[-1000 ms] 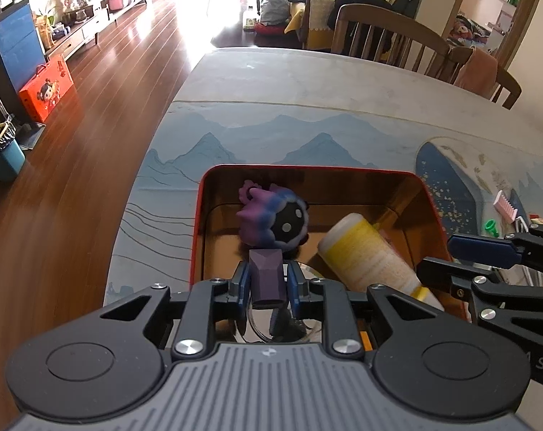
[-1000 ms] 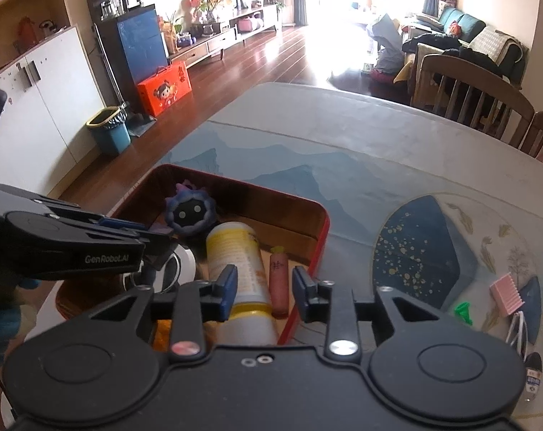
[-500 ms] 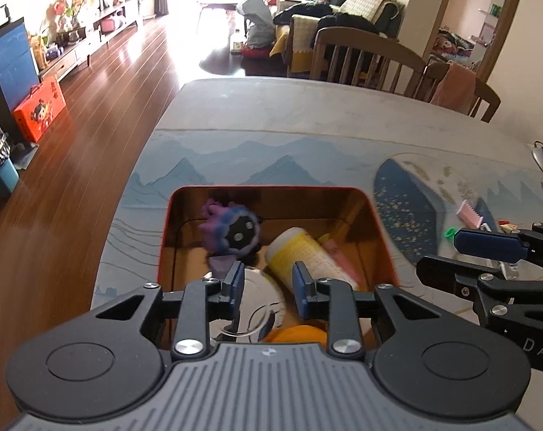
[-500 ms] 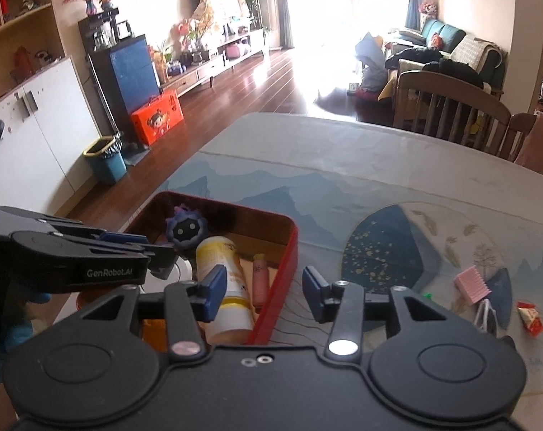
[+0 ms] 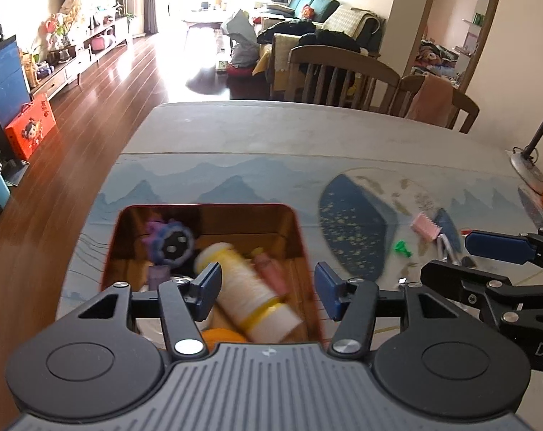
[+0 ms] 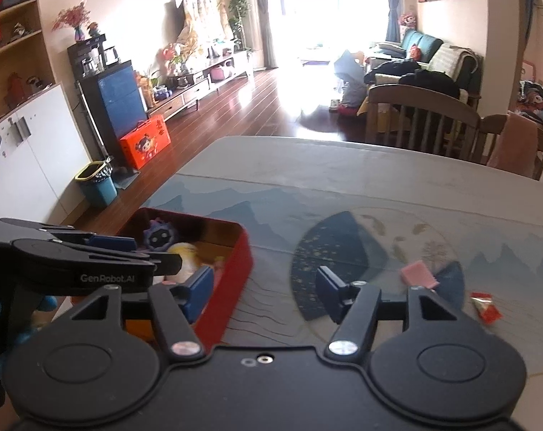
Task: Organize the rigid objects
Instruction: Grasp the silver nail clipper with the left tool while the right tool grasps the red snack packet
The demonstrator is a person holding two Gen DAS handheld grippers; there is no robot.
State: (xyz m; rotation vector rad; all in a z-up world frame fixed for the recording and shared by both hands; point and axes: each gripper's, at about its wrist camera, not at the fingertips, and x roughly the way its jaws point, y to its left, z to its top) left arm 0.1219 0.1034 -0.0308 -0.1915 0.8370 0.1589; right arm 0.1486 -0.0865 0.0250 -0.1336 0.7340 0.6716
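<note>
both jaws are opening, nothing between them: left gripper (image 5: 267, 289) and right gripper (image 6: 264, 292) hang empty above the red tin (image 5: 303, 248), which holds the bottle (image 5: 249, 296). next, probably: fetch the blurred pink comb (image 6: 418, 274) from the table.

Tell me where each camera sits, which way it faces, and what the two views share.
Left wrist: on the left gripper, looking down over the red tin; jaws opening, nothing gripped; right gripper intrudes from the right.
Right wrist: on the right gripper, looking across the table; jaws opening, nothing gripped; left gripper shows at left.
Shared: tin, purple toy, pink comb.
</note>
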